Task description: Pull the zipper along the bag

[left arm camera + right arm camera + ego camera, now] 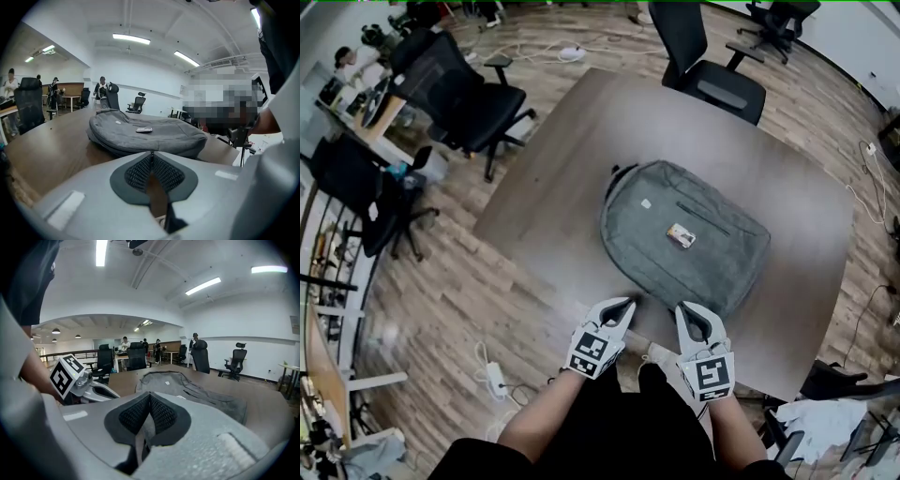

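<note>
You're at the approach: the bag lies flat mid-counter, just beyond your left hand-held gripper and right hand-held gripper, both closed and empty, so next you likely need to open one and pinch the zipper pull, which I can't make out.

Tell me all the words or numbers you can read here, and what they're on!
No text is readable.
Small white patch on the grey backpack: too small to read.
Tag on the backpack: blurred.
Marker cubes: black-and-white squares, no letters.
Wall sign: blurred.
</note>
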